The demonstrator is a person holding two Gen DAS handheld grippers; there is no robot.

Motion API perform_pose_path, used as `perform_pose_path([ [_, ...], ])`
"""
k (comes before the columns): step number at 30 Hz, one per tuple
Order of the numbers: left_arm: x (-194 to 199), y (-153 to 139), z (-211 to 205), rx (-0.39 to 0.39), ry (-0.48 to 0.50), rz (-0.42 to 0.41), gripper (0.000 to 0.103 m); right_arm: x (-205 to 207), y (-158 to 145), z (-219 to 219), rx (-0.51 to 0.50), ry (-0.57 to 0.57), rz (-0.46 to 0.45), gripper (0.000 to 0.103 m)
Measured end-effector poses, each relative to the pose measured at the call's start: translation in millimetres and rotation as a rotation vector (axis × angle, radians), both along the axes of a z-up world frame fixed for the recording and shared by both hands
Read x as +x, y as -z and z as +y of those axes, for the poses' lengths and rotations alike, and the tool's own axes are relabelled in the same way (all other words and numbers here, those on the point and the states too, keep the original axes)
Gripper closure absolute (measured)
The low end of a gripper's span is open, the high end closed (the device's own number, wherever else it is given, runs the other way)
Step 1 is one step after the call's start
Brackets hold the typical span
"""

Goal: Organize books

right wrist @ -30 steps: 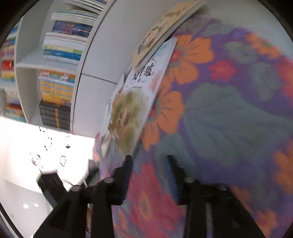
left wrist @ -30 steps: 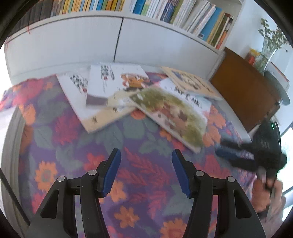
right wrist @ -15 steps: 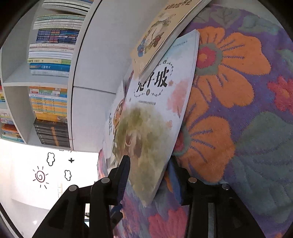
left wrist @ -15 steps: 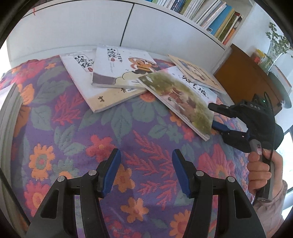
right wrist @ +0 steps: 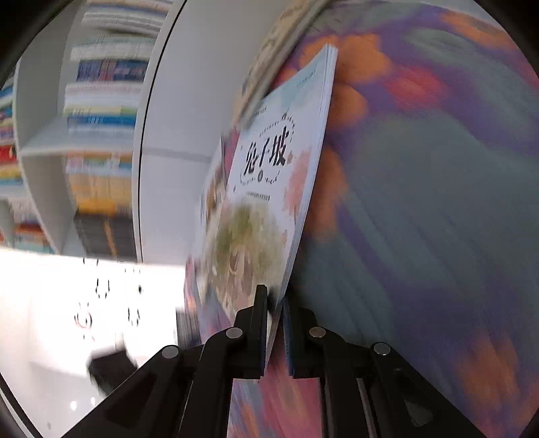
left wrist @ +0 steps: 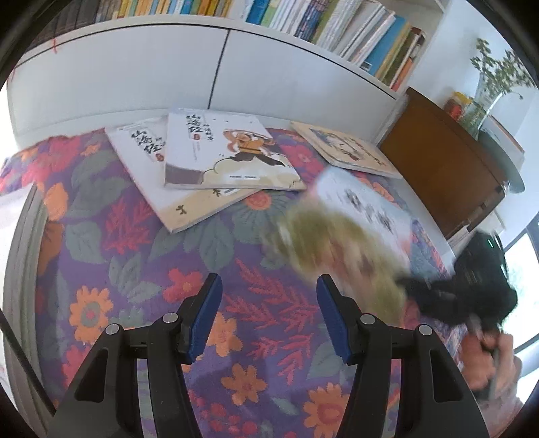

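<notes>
1. Firstly, right gripper (right wrist: 275,323): its jaws have just been closing and are now clamped on the lower edge of the green-and-white book (right wrist: 266,202). Only the right wrist view shows this pinch close up; the book stands tilted, edge-on, above the floral cloth (right wrist: 421,202).
2. Same book in the left wrist view (left wrist: 343,236): blurred, lying at the right of the cloth (left wrist: 134,269), with the right gripper (left wrist: 414,293) at its near corner and a hand (left wrist: 485,357) behind it on the handle.
3. Left gripper (left wrist: 267,316): jaws about half apart, blue pads bare, nothing between them; it hangs over the cloth, well apart from every book.
4. Seen only from the left wrist: two white-covered books at the far side of the cloth, the upper book (left wrist: 229,151) overlapping the lower book (left wrist: 161,188); a tan book (left wrist: 347,151) to their right, apart from them; a brown cabinet (left wrist: 444,175) further right with a vase of green sprigs (left wrist: 488,87) on it.
5. Bookshelf: a row of leaning spines in the left wrist view (left wrist: 337,23); the right wrist view shows several shelf compartments (right wrist: 101,134), blurred.
6. Writing: the held book's cover reads 兔子坡 in large dark characters in the right wrist view; smaller lines below are too small to read. Both white books bear 山海经 in brush-style characters. The tan book's title cannot be read.
</notes>
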State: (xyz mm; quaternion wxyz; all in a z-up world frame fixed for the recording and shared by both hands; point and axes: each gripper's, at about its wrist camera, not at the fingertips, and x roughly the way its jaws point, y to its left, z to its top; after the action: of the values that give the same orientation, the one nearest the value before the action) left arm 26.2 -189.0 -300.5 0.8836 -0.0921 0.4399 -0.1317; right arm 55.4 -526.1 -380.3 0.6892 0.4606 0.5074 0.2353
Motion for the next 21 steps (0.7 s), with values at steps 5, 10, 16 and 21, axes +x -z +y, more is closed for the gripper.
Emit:
perform_pose_path([
  [5,29,12,-33,0.077,0.056,0.037,0.047,-47,-4,-29,-0.067,-0.115,0.020,0.092],
  [10,52,28,-66,0.169,0.076,0.059,0.048,-42,-5,-41,-0.102,-0.060,0.004,0.092],
  [16,23,26,-102,0.213,0.217,0.063,0.047,-33,-3,-34,-0.111,-0.070,-0.016,0.091],
  [21,10,22,-87,0.090,0.281,0.151,0.055,-25,-9,-41,-0.145,-0.141,-0.020,0.090],
])
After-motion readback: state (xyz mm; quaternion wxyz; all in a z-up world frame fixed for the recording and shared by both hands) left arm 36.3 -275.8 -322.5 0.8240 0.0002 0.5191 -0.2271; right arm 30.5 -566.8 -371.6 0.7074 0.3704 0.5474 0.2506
